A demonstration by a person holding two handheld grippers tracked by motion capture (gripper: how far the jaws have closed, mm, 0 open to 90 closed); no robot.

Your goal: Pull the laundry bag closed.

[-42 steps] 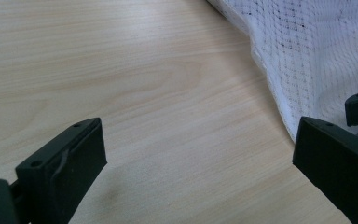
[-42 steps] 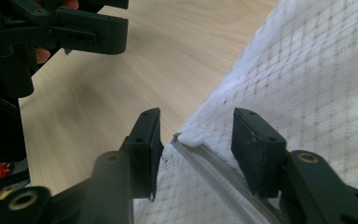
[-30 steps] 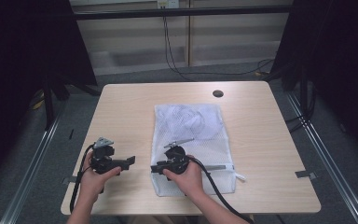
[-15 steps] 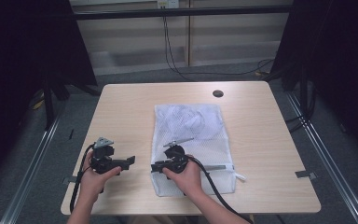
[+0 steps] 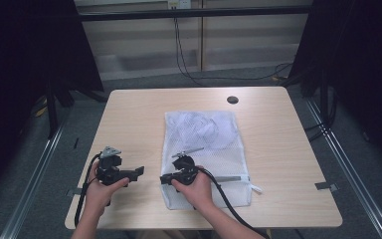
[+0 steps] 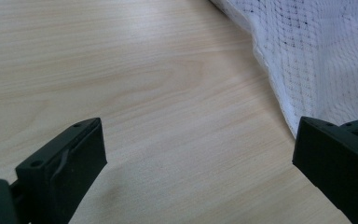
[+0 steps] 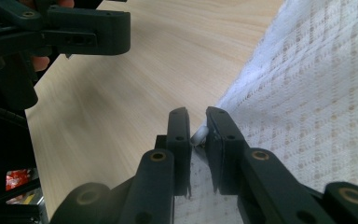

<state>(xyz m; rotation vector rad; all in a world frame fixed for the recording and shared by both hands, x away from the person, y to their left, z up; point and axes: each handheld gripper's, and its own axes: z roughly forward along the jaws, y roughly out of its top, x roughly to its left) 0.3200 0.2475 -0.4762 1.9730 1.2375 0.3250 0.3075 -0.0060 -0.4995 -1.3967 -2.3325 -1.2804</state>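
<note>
A white mesh bag (image 5: 204,144) lies flat on the wooden table (image 5: 129,114), its long side running away from me. My right gripper (image 5: 164,178) is at the bag's near left edge. Its jaws have just been closing, and in the right gripper view (image 7: 197,121) they pinch a small white fold of the bag's edge (image 7: 199,136). My left gripper (image 5: 138,173) rests on bare wood just left of the bag. In the left gripper view (image 6: 198,140) its jaws stand wide apart with nothing between them, and the bag's edge (image 6: 326,56) lies beyond the right jaw.
A round black grommet (image 5: 232,99) sits in the table near the far edge. The bag's zipper pull (image 5: 254,189) sticks out at its near right corner. Bare tabletop lies to the left and right of the bag. Black cables trail from both grippers toward me.
</note>
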